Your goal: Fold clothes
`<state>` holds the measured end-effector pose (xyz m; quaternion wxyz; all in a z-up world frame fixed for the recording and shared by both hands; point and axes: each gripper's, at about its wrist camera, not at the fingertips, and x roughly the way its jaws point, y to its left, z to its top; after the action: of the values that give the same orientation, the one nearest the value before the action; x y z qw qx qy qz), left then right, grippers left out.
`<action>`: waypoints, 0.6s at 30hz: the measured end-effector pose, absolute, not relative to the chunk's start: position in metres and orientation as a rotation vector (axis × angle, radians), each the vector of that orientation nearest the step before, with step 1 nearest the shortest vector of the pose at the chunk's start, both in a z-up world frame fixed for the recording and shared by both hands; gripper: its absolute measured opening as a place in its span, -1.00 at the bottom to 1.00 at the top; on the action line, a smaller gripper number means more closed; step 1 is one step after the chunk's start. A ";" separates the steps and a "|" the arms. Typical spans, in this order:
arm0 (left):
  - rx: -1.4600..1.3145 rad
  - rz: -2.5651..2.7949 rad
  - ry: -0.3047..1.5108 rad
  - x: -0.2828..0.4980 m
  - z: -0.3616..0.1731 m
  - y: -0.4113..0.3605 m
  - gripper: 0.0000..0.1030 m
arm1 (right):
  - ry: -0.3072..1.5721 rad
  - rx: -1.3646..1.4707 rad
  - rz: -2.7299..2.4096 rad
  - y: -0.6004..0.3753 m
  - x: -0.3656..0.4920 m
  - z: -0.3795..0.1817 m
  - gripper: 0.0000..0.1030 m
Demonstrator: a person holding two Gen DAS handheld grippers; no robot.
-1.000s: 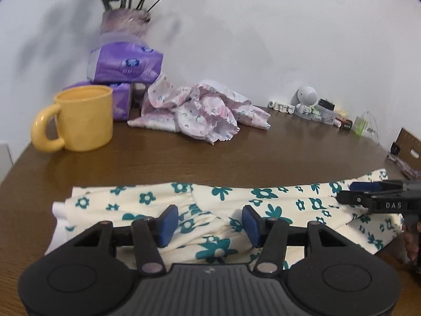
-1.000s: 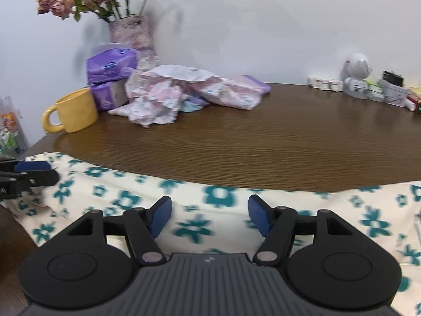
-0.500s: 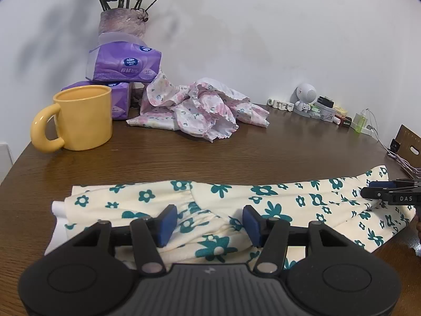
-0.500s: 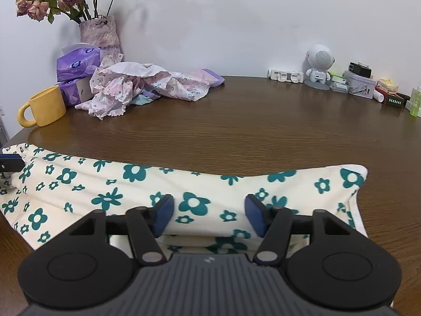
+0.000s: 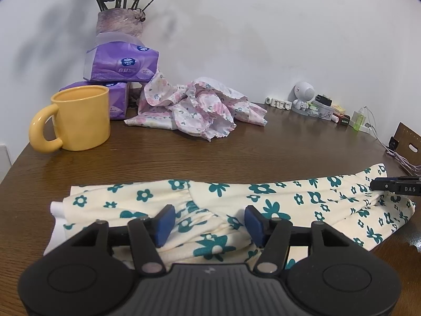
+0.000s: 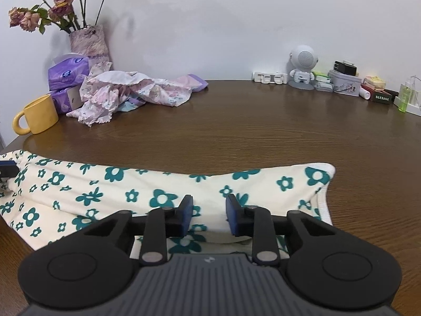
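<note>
Right wrist: your right hand-held gripper (image 6: 208,217) closing over floral cloth (image 6: 147,192), contact unclear; left hand-held gripper (image 5: 208,225) spread, opening; brown table (image 6: 236,131).

garments 2 (image 5: 236,197) (image 5: 197,110) | tissue packs 2 (image 5: 121,65) (image 5: 118,100) | mug 1 (image 5: 76,118) | vase 1 (image 5: 119,23)

It looked like a home. A wooden table (image 6: 263,131) held a mug (image 5: 79,118), tissue packs (image 5: 121,64), a flower vase (image 6: 89,39) and crumpled clothes (image 5: 197,110).

Wood table (image 6: 263,131) w/ clothes (image 6: 158,184), mug (image 5: 79,121)
</note>
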<state>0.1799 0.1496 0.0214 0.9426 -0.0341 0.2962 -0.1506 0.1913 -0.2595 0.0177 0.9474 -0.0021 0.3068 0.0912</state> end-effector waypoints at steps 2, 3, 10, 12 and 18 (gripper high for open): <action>-0.069 -0.308 0.604 0.180 0.021 0.150 0.13 | 0.622 -0.005 0.166 -0.263 0.192 0.018 -0.49; -0.069 -0.308 0.604 0.180 0.021 0.150 0.13 | 0.621 -0.013 0.143 -0.266 0.192 0.018 -0.49; -0.063 -0.311 0.605 0.180 0.022 0.149 0.16 | 0.630 -0.010 0.056 -0.290 0.199 0.015 -0.49; -0.061 -0.311 0.605 0.180 0.022 0.148 0.17 | 0.637 0.019 0.054 -0.298 0.201 0.013 -0.40; -0.057 -0.311 0.605 0.179 0.022 0.148 0.18 | 0.573 0.077 0.073 -0.300 0.197 0.031 -0.36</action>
<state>0.1794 0.1476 0.0220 0.9423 -0.0280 0.2968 -0.1525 0.1968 -0.2997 0.0310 0.9579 0.0380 0.2823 0.0361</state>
